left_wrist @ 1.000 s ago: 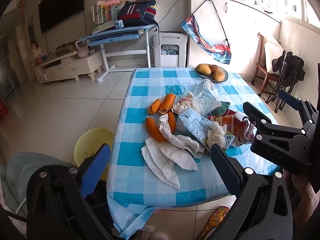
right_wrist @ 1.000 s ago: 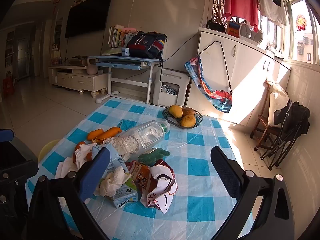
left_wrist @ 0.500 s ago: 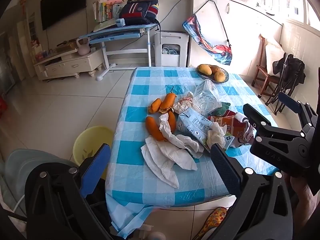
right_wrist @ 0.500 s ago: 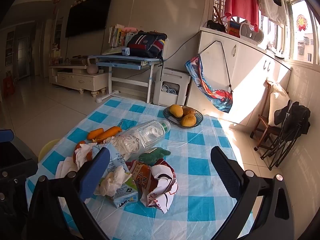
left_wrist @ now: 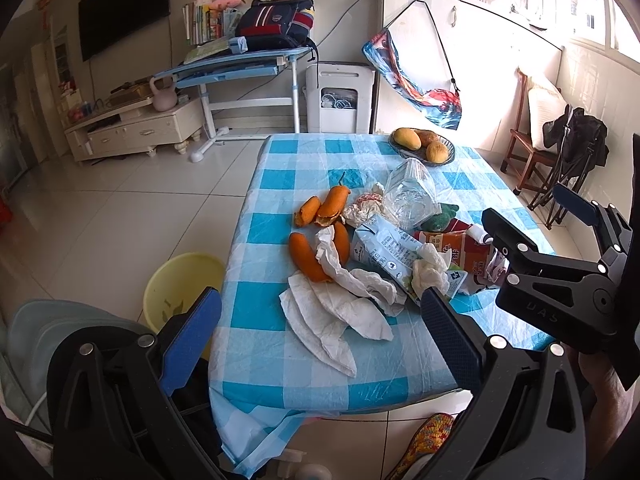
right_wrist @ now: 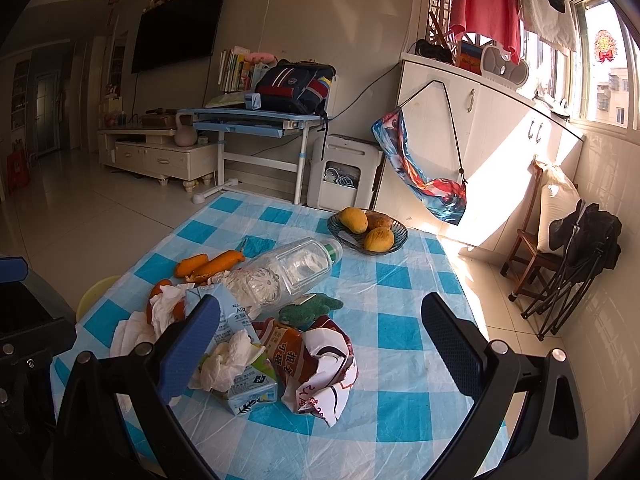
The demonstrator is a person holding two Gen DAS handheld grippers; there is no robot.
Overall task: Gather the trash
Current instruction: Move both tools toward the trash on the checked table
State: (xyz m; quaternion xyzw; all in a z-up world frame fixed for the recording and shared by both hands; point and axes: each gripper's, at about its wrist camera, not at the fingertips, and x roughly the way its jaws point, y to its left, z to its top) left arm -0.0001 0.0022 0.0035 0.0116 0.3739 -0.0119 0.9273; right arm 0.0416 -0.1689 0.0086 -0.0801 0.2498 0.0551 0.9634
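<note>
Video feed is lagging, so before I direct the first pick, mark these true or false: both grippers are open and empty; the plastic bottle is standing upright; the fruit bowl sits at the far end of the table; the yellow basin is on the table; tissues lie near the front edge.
1. Both grippers are open and empty. True: the left gripper and right gripper hold nothing.
2. The plastic bottle is standing upright. False: it lies on its side.
3. The fruit bowl sits at the far end of the table. True.
4. The yellow basin is on the table. False: it is on the floor beside the table.
5. White tissues lie near the front edge. True.
</note>
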